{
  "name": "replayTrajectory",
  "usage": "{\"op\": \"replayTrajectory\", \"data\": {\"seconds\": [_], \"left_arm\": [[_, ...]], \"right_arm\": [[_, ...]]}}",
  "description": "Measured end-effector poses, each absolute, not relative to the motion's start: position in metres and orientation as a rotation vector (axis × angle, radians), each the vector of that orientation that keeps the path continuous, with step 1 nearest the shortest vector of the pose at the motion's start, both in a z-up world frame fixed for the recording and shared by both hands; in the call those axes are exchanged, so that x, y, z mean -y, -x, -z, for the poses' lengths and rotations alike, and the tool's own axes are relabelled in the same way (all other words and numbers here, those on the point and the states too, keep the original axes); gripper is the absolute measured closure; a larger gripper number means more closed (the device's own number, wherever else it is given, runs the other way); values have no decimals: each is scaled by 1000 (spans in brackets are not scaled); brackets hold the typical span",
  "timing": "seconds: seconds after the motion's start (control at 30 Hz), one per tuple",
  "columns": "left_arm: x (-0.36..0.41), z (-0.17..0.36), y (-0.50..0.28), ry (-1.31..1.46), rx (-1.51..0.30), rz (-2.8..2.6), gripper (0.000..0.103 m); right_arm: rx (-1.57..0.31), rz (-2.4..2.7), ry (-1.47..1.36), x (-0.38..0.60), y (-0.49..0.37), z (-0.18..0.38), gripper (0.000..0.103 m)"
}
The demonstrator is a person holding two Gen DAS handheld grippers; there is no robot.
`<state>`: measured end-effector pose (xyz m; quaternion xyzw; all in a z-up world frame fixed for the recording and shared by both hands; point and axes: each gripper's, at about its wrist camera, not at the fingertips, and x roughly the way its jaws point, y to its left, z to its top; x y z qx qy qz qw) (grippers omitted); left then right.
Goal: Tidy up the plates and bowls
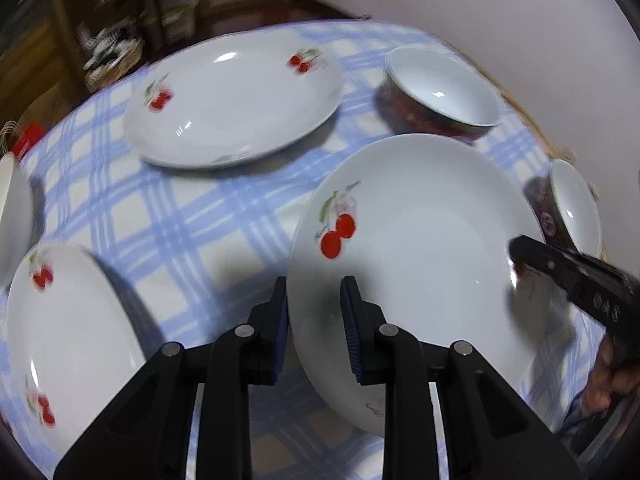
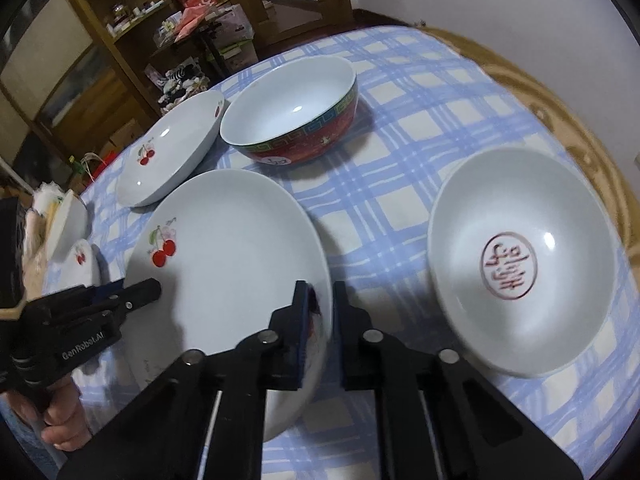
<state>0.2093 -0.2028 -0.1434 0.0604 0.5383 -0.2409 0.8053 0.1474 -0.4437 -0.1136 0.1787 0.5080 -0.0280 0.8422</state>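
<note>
A white deep plate with a cherry print (image 1: pixel 420 240) (image 2: pixel 232 248) hangs tilted above the checked tablecloth (image 1: pixel 192 232), its underside showing. My left gripper (image 1: pixel 316 312) is shut on its near-left rim, one pad outside the wall and one inside. My right gripper (image 2: pixel 322 312) is shut on the opposite rim, which runs between its pads. Each gripper shows in the other's view: the right gripper (image 1: pixel 520 256) at the plate's right edge, the left gripper (image 2: pixel 148 288) at its left edge.
Another cherry plate (image 1: pixel 232 104) (image 2: pixel 172 156) lies at the back and one more (image 1: pixel 68 340) at the near left. A red-walled bowl (image 1: pixel 440 92) (image 2: pixel 292 116) stands behind the held plate. A second bowl (image 2: pixel 520 264) with a red seal mark stands to the right. Shelves stand beyond the table.
</note>
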Motion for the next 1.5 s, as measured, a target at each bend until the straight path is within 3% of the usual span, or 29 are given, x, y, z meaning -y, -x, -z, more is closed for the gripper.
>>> {"op": "replayTrajectory", "data": {"seconds": [1.5], "left_arm": [[156, 124, -115, -69, -1262, 482, 79]], "right_arm": [[-1160, 45, -360, 407, -62, 79, 93]]}}
